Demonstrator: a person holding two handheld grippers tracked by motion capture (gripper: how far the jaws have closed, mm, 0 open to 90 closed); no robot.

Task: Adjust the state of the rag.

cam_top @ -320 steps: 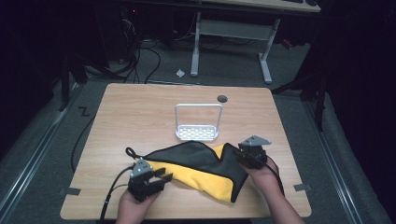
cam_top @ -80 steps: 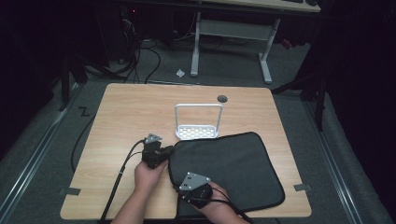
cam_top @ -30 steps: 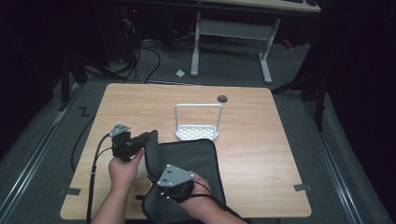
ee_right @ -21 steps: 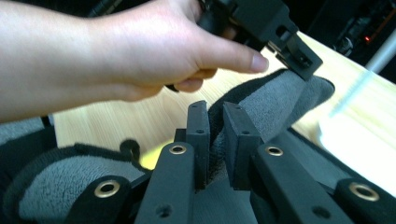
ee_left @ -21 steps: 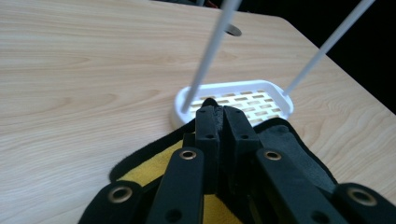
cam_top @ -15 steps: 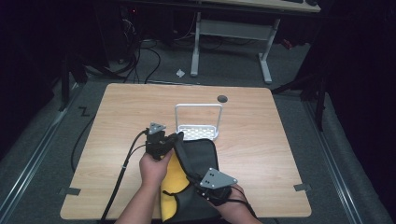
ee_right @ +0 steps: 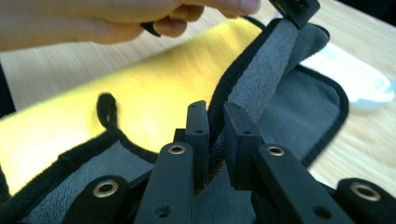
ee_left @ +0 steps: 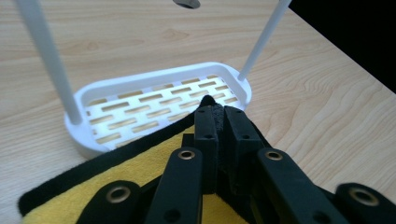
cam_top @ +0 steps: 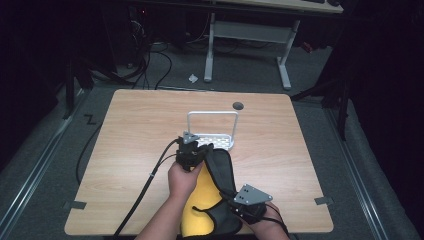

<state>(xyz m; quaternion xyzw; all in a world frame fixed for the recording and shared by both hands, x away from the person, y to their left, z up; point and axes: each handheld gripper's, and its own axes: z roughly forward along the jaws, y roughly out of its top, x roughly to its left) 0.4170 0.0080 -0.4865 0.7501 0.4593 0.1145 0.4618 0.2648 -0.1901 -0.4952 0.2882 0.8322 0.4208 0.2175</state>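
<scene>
A cloth, grey on one face and yellow on the other with a black hem [cam_top: 215, 185], lies folded lengthwise near the table's front edge. My left gripper [cam_top: 199, 150] is shut on the cloth's far corner [ee_left: 212, 109], just in front of the white rack. My right gripper [cam_top: 239, 209] is shut on the cloth's near edge [ee_right: 215, 135], lifting a grey fold off the yellow face [ee_right: 154, 84]. In the right gripper view the hand holding the left gripper [ee_right: 140, 18] is at the top.
A white slotted rack [cam_top: 212, 130] with a tall hoop handle stands mid-table, touching distance from the cloth corner [ee_left: 159, 100]. A round cable hole [cam_top: 238, 105] lies behind it. Bare wooden tabletop [cam_top: 135, 130] spreads left, right and far. Cables trail off the front left.
The cloth, spread flat and grey earlier, has been folded over, exposing yellow. My left gripper moved right toward the rack with its corner; my right gripper moved right along the front edge.
</scene>
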